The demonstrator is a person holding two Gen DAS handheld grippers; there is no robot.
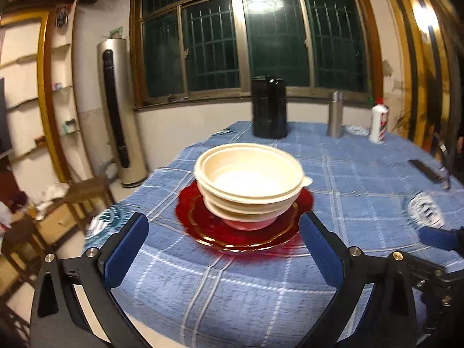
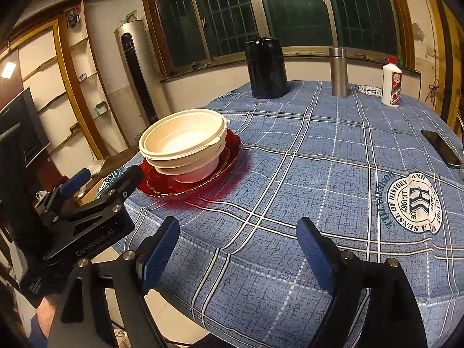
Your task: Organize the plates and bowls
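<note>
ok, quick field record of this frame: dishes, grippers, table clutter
bowls: cream bowls nested in a stack, upright
plate: red plate under the stack, near the table's left edge
surface: blue plaid tablecloth
left gripper: open, empty, short of the plate
right gripper: open, empty, over bare cloth to the right of the dishes
far side: black canister, steel flask, white bottle
right edge: phone

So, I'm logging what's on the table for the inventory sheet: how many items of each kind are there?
Cream bowls, nested on the plates: 2
Red plates, the bowls hide how many: at least 1
Black jug: 1
Steel flask: 1
White bottle: 1
Phone: 1
Total: at least 7
</note>
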